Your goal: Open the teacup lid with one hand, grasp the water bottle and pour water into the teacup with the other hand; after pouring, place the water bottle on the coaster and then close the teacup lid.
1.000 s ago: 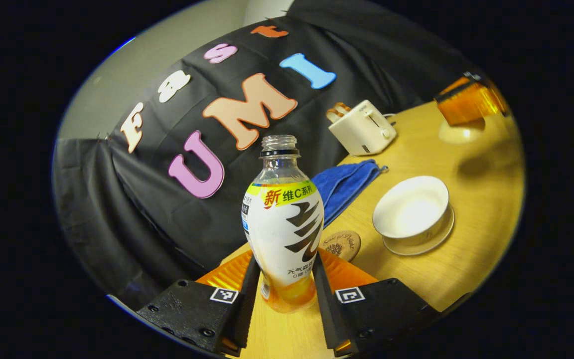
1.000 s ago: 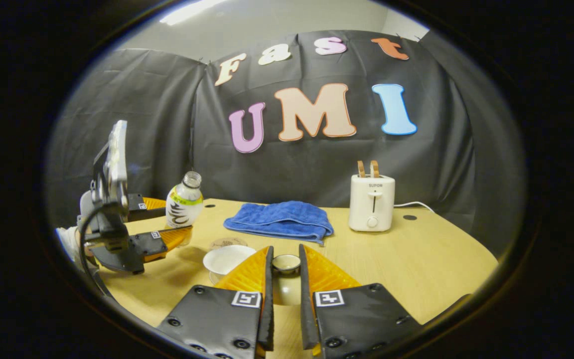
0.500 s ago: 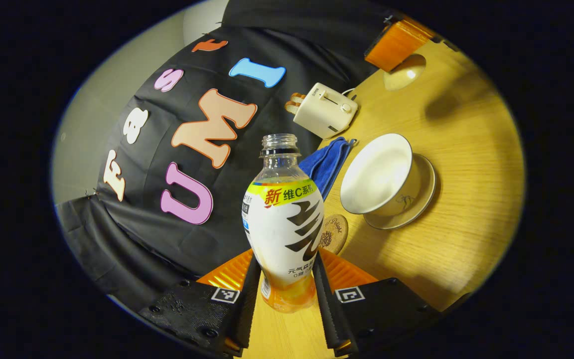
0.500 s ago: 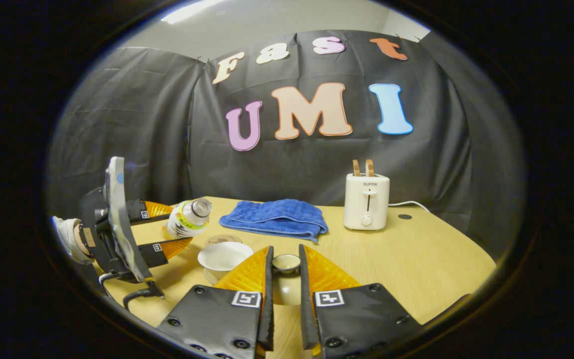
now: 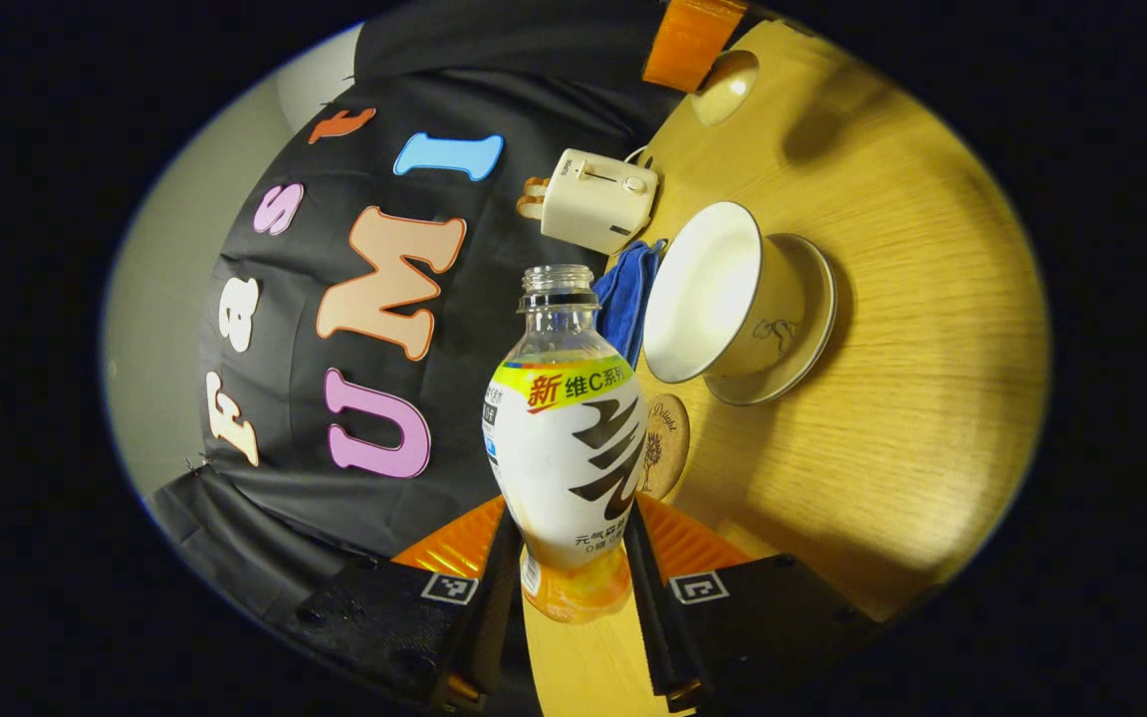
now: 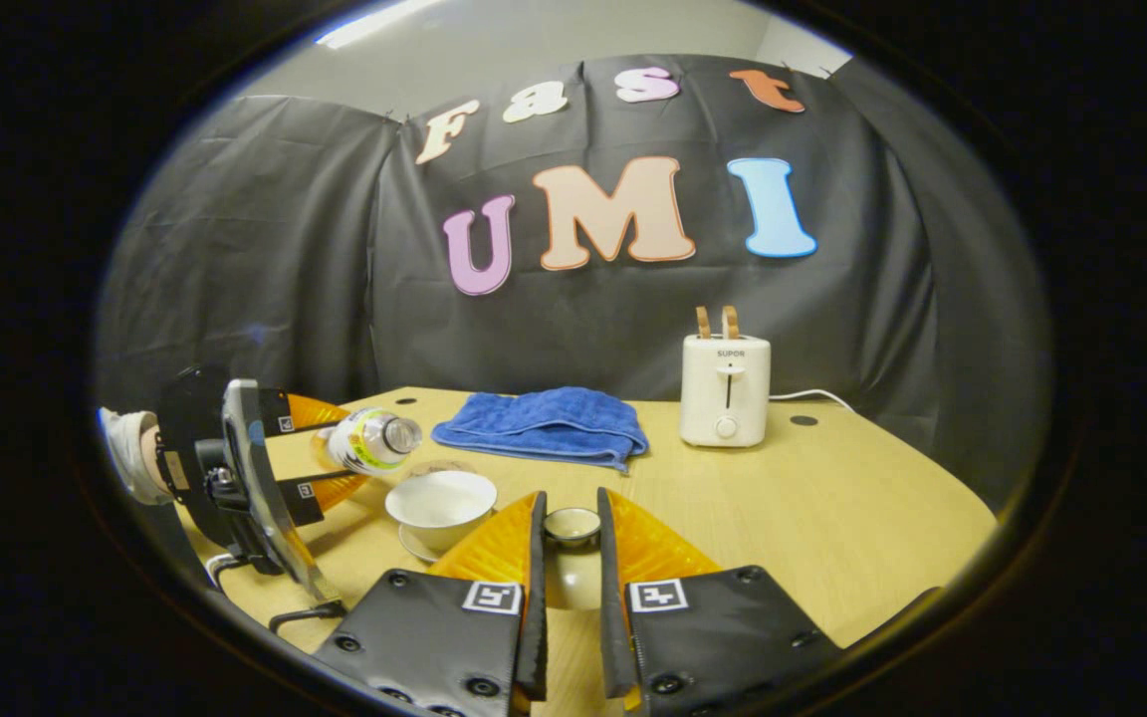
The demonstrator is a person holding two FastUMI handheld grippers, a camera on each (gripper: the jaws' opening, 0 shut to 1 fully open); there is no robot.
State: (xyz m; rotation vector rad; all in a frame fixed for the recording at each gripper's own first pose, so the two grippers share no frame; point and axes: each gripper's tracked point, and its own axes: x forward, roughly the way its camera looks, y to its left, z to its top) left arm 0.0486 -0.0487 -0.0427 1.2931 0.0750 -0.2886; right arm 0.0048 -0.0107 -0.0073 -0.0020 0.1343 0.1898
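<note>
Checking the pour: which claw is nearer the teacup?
Left. The left claw holds the bottle tipped just above and beside the teacup; the right claw holds the lid off to its side.

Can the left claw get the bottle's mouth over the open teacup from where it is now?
Probably yes: the left claw holds the water bottle tipped above the uncovered teacup, with the lid held aside.
</note>
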